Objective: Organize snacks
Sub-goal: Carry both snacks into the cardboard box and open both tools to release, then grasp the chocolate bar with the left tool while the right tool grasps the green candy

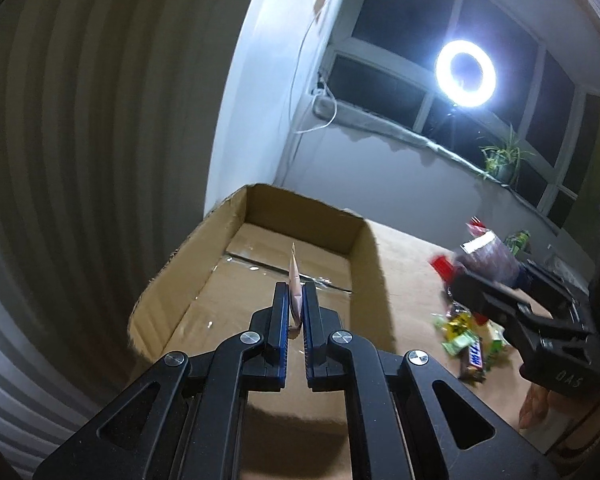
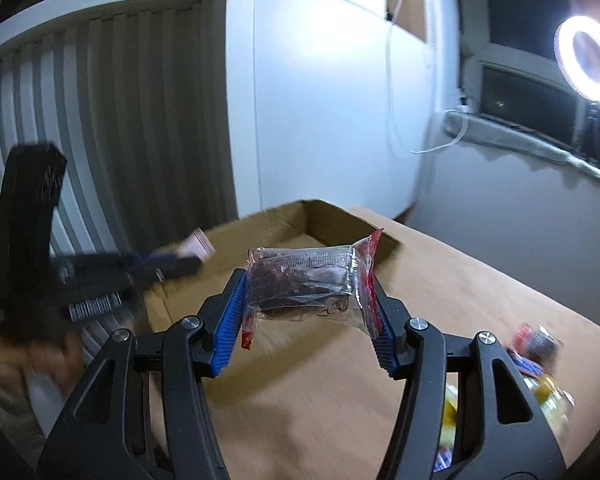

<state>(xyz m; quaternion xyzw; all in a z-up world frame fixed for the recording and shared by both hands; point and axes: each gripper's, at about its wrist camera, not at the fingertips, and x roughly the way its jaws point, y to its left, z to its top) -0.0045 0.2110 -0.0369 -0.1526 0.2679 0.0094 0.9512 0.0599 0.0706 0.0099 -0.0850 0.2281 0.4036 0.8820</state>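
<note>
My left gripper (image 1: 296, 300) is shut on a thin pink packet (image 1: 295, 280) that stands edge-up between the blue pads, over the open cardboard box (image 1: 168, 268). The box's inside looks empty. In the right wrist view my right gripper (image 2: 310, 312) is shut on a clear packet with red ends and dark contents (image 2: 304, 284), held above the table just short of the box (image 2: 284, 220). The left gripper (image 2: 172, 266) shows blurred at the left there, with the pink packet (image 2: 198, 244). The right gripper (image 1: 484, 292) and its packet (image 1: 488, 260) appear at the right of the left wrist view.
A heap of loose wrapped snacks (image 1: 468, 340) lies on the brown table (image 1: 404, 264) to the right of the box, also seen blurred (image 2: 540, 364). A ribbed wall (image 1: 80, 160) stands left of the box. A ring light (image 1: 465, 68) and a plant (image 1: 502, 160) are at the window behind.
</note>
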